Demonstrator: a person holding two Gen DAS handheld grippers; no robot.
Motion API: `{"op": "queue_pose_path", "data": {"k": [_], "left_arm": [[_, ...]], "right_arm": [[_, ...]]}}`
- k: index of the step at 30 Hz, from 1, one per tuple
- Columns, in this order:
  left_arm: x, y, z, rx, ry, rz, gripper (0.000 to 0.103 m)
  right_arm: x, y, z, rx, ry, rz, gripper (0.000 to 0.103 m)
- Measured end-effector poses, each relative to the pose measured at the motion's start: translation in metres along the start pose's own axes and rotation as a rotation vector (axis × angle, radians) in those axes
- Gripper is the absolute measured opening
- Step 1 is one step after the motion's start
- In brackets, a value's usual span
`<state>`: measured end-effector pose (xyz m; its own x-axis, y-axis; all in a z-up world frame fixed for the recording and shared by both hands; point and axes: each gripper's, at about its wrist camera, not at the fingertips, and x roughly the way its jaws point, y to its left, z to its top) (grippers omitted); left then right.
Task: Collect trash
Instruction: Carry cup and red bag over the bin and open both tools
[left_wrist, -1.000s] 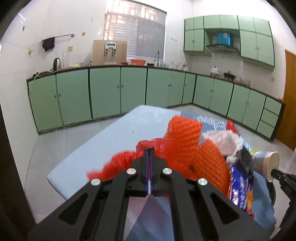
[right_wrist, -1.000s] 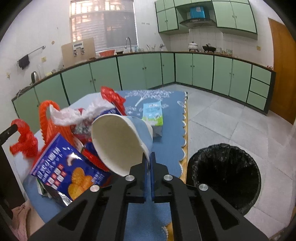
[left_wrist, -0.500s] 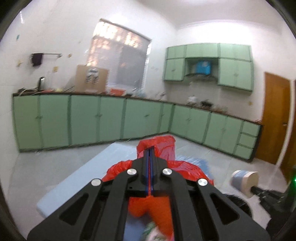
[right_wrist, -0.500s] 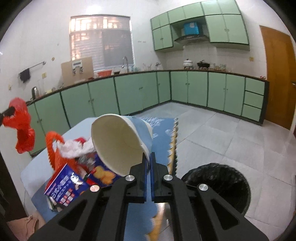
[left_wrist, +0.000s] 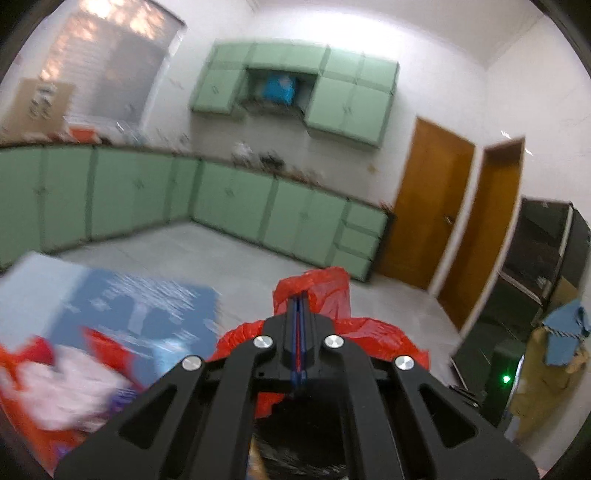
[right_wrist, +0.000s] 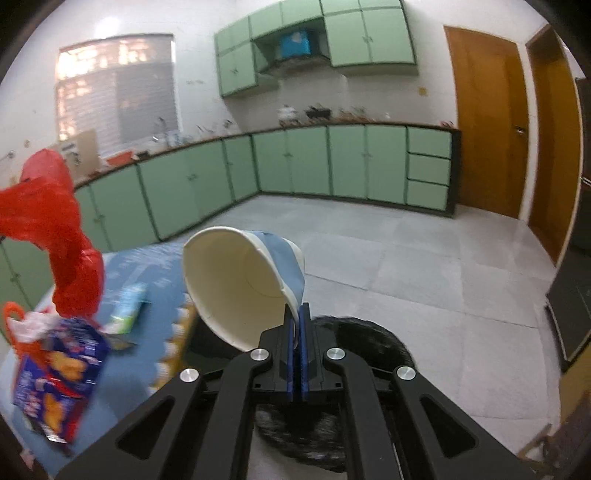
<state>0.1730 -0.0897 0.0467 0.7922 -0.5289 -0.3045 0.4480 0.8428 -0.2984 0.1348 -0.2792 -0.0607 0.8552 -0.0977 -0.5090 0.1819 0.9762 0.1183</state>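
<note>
Home kitchen. Green base cabinets (right_wrist: 303, 162) along two walls under dark countertop (right_wrist: 332, 123) with cookware, green wall cabinets (right_wrist: 369, 33) around range hood (right_wrist: 291, 61), blinded window (right_wrist: 118, 92), tiled floor (right_wrist: 406, 258), wooden doors (right_wrist: 487, 125).

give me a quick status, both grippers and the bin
Left gripper shut on red plastic bag, above the black-lined bin. Right gripper shut on paper cup, bin just below. Nothing blocking the drop.
</note>
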Motion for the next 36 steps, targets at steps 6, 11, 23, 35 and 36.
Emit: {"op": "queue_pose_path", "data": {"k": [6, 11, 23, 35, 36], "left_arm": [[0.099, -0.015, -0.032, -0.014, 0.143, -0.039, 0.0], [0.149, -0.013, -0.057, 0.057, 0.231, -0.013, 0.003], [0.208, 0.002, -0.078, 0.04, 0.37, -0.006, 0.029], [0.034, 0.047, -0.028, 0.05, 0.144, 0.166, 0.079], [0.02, 0.054, -0.027, 0.044, 0.14, 0.186, 0.079]], "right_arm": [[0.046, -0.043, -0.014, 0.043, 0.059, -0.055, 0.003], [0.077, -0.067, -0.025, 0.059, 0.101, -0.067, 0.005], [0.11, -0.101, -0.036, 0.118, 0.163, -0.075, 0.029], [0.022, -0.02, -0.009, 0.055, 0.002, 0.005, 0.09], [0.013, -0.005, -0.009, 0.046, -0.01, 0.03, 0.091]]}}
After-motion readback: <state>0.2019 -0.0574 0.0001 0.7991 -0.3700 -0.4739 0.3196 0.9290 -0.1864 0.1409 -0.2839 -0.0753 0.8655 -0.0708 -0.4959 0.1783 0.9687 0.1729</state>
